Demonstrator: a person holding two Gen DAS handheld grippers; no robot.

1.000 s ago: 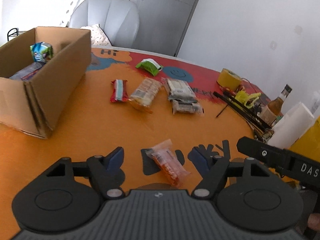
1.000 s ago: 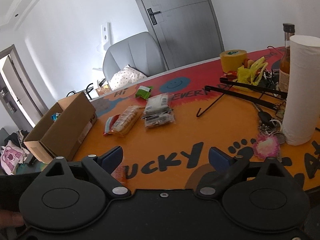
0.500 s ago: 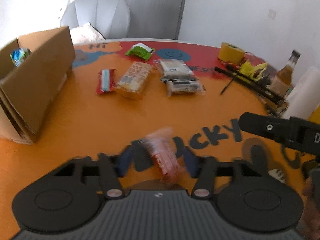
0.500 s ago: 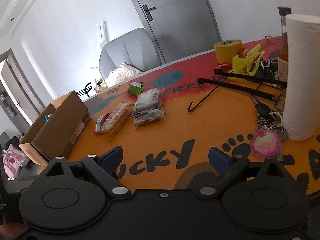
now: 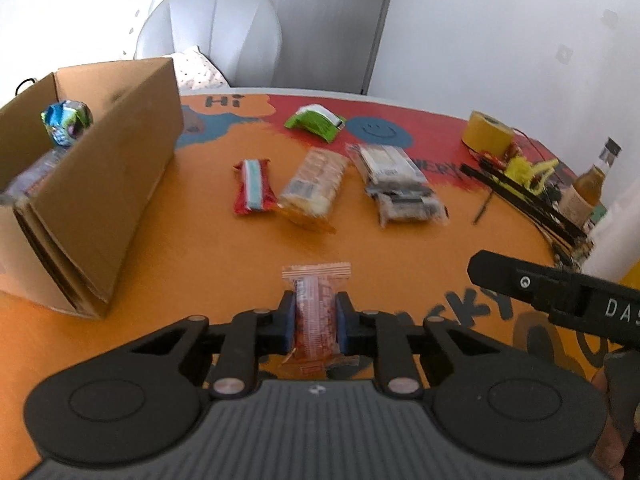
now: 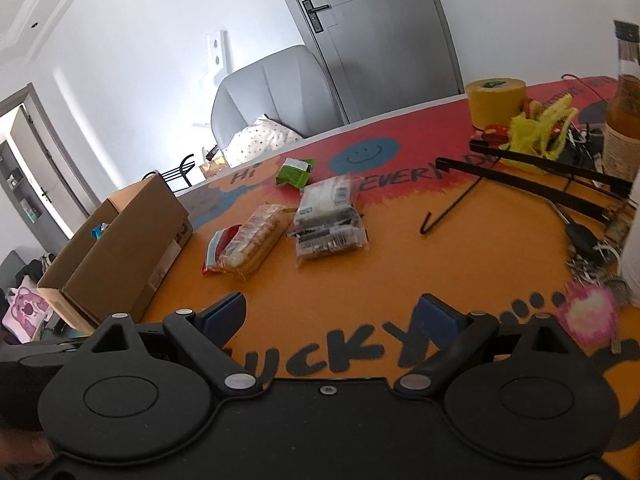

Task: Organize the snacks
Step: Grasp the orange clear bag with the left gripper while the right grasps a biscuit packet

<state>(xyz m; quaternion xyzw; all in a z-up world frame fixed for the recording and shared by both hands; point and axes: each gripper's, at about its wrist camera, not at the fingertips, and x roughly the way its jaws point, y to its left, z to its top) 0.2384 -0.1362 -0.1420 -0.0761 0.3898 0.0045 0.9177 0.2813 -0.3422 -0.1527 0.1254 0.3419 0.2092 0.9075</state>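
My left gripper (image 5: 315,322) is shut on a small orange-red snack packet (image 5: 316,312) and holds it above the orange table. An open cardboard box (image 5: 92,184) stands to the left, with a blue-green packet (image 5: 66,122) inside. On the table lie a red-and-blue bar (image 5: 253,192), a cracker pack (image 5: 314,188), clear wafer packs (image 5: 396,184) and a green packet (image 5: 314,122). My right gripper (image 6: 332,318) is open and empty, low over the table's front. Its view shows the box (image 6: 120,256), cracker pack (image 6: 252,246) and wafer packs (image 6: 326,220).
At the right stand a yellow tape roll (image 5: 486,134), a black hanger (image 5: 532,204), a yellow bag (image 5: 526,172), a glass bottle (image 5: 588,188) and a paper-towel roll (image 6: 634,240). Keys and a pink pompom (image 6: 588,316) lie near it. A grey chair (image 5: 212,40) stands behind the table.
My left gripper has closed on the orange-red packet that lay between its open fingers, and lifted it. My right gripper has stayed open and shifted slightly.
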